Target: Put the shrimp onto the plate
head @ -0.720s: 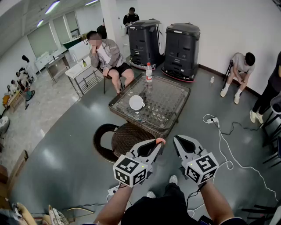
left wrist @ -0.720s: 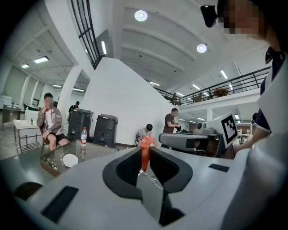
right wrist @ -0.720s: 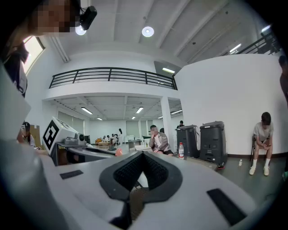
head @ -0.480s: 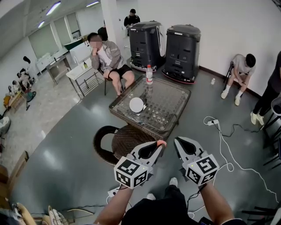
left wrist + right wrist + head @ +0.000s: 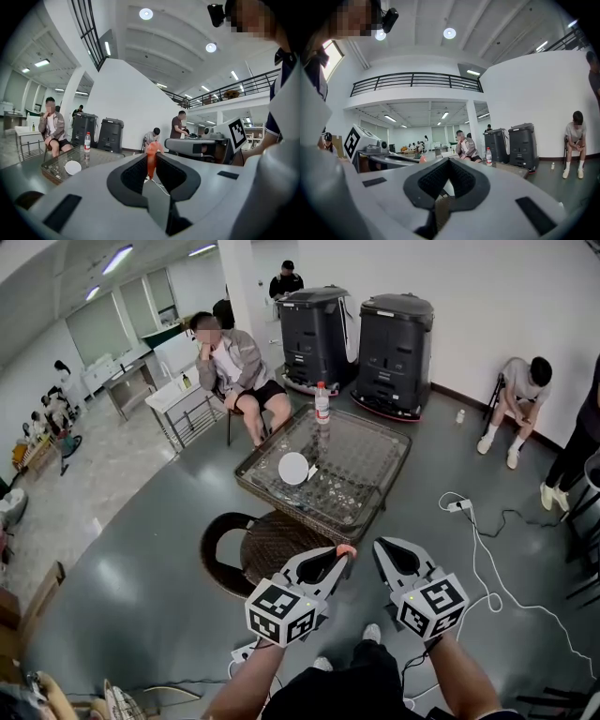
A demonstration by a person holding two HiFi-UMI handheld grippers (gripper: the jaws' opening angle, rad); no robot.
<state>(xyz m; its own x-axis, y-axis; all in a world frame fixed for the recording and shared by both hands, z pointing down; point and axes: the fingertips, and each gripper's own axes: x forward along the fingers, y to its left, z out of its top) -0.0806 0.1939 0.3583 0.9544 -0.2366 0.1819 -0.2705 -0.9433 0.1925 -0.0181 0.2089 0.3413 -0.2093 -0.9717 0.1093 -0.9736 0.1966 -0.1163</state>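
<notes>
The shrimp point(image 5: 151, 158) is slim and orange. The left hand-held gripper point(image 5: 343, 553) pinches it at the jaw tips. The right hand-held gripper point(image 5: 449, 161) is closed, empty.

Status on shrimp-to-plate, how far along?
Done: the shrimp is picked up, pinched in the left claw. In hand: it hangs in the air, short of the glass table. Left: reach the white plate, which looks bare, and release. The right claw is shut on nothing.
</notes>
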